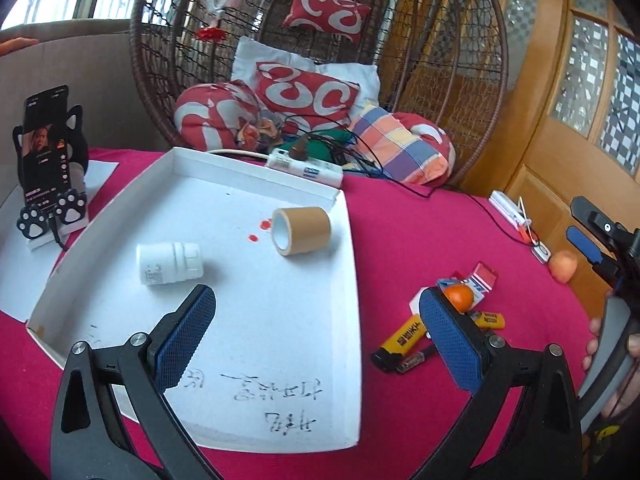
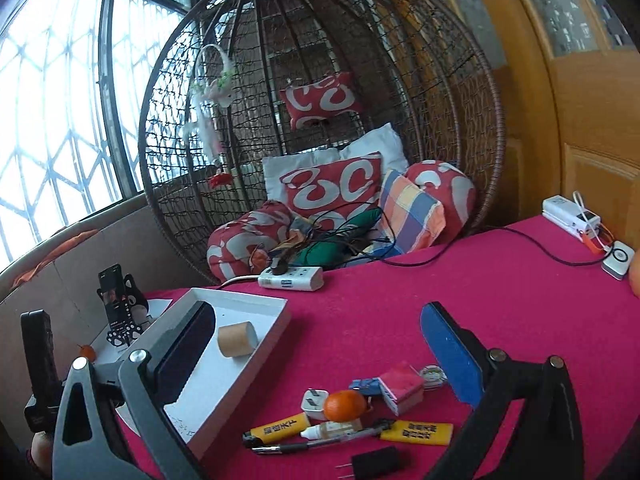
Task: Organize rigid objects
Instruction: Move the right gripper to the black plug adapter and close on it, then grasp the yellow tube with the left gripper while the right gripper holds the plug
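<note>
Left wrist view: the left gripper [image 1: 316, 328] hangs with its jaws spread wide and nothing between them; each finger is black metal faced with a blue, fine-gridded rubber pad [image 1: 186, 336]. Below lies a shallow white cardboard tray [image 1: 280, 380] with low folded walls and handwriting on its floor. Two things lie in it, apart from each other: a white plastic bottle [image 1: 170, 263] on its side, ribbed at the cap, and a squat roll of tan tape [image 1: 301, 231], also on its side, its hollow core facing left. The tray rests on a magenta felt-like cloth [image 1: 400, 220]. To the right of the tray, on the cloth, is a loose cluster: a round orange [image 1: 460, 297], a yellow lighter [image 1: 400, 342] with a black end, and a small red-and-white box [image 1: 484, 278]. The right gripper [image 1: 596, 236] shows at the right edge, held by a hand [image 1: 612, 356].

Right wrist view: the right gripper [image 2: 320, 356] also has its jaws spread, gripping nothing. Under it sits the cluster: orange [image 2: 345, 405], lighter [image 2: 278, 427], a black pen [image 2: 316, 442], a white plug [image 2: 314, 402], a pink box [image 2: 402, 387], a flat yellow tag [image 2: 416, 432]. The tray [image 2: 256, 344] stands to the left with the tape roll [image 2: 237, 339] inside. Behind are a white power strip [image 2: 291, 278] and a woven wicker chair [image 2: 320, 80] piled with cushions.
</note>
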### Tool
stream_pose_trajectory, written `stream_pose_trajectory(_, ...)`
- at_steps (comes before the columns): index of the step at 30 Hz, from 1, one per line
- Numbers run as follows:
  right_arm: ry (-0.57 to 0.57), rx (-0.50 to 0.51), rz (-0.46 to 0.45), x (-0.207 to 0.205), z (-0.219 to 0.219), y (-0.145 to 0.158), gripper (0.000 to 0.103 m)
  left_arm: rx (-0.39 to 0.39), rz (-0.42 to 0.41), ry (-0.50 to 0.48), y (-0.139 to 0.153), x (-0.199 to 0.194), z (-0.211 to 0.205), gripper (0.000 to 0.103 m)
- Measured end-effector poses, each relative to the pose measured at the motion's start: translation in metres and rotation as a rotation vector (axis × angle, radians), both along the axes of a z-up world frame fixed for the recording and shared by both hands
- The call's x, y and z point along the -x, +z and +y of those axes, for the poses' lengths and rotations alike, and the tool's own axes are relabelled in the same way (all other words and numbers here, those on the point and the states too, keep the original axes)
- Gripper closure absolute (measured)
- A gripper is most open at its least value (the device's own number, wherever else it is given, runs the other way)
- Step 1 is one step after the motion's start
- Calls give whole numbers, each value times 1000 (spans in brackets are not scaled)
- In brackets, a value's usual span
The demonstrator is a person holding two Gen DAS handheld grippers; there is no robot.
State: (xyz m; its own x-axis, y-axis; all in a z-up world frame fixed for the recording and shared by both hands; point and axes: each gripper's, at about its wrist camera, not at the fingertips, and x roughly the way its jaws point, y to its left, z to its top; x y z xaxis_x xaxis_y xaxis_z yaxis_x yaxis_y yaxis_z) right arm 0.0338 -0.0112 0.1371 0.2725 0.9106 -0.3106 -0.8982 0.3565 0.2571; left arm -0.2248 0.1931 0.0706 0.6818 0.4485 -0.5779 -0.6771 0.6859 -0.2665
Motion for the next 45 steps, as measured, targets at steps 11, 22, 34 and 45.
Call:
stream_pose_trajectory(11,2,281,-11,-14,-20,-68,0,-3,157,-237,-26,-58,-48,0)
stream_pose_trajectory(22,164,512,-66,8,21,-116,24,-12,292,-285,-38,-74,-30,0)
stream_pose_trajectory(34,175,482,49,-12,3,-122,45,-81,528,-339,-54,-127,-15,4)
stream_pose_trajectory(45,183,468,72,-13,2,-121,45,-126,627,-373,-72,-148,-12,7)
